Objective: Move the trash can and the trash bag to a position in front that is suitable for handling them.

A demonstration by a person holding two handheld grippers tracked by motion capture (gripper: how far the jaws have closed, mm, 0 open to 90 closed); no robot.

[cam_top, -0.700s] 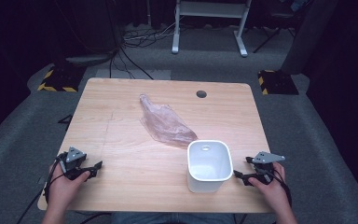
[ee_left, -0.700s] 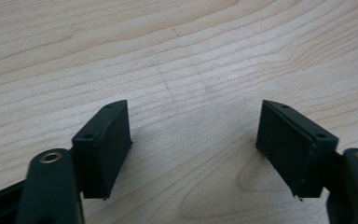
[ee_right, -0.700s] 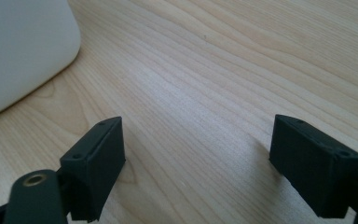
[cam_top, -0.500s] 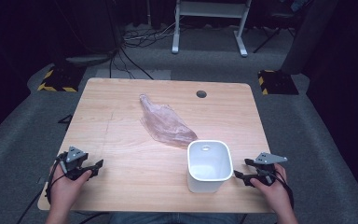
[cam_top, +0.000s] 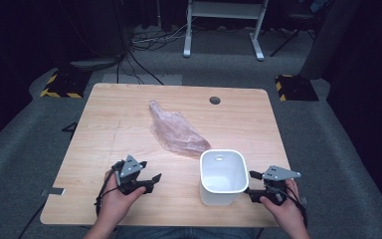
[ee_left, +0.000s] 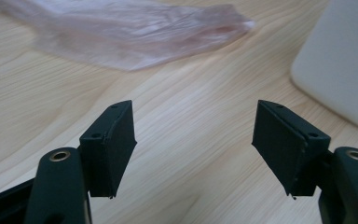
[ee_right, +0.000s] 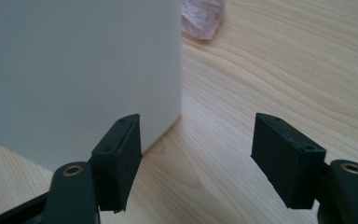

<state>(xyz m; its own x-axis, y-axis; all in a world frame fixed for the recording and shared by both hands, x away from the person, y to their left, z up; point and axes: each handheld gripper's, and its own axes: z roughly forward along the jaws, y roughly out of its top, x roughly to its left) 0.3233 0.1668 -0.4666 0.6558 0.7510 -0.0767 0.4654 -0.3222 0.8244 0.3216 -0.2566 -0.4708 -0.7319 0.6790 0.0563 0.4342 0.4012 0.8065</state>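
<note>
Bin (cam_top: 224, 177) between both grippers, plastic bag (cam_top: 176, 132) just behind it, perhaps touching.

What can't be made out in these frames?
- White plastic rounded-square bin: most of its floor, hidden by its own walls in the high view; cropped in both gripper views.
- Crumpled translucent pink plastic bag: any contents, too small and wrinkled in the high view; blurred in the left gripper view.

Your table (cam_top: 104, 124) is light wood with a smooth, matt grain. The white bin (cam_top: 224, 177) before you looks like smooth matt plastic, and the pink bag (cam_top: 176, 132) is thin, crinkled, translucent plastic film. Both grippers' pads (ee_left: 114, 140) are matt black.
</note>
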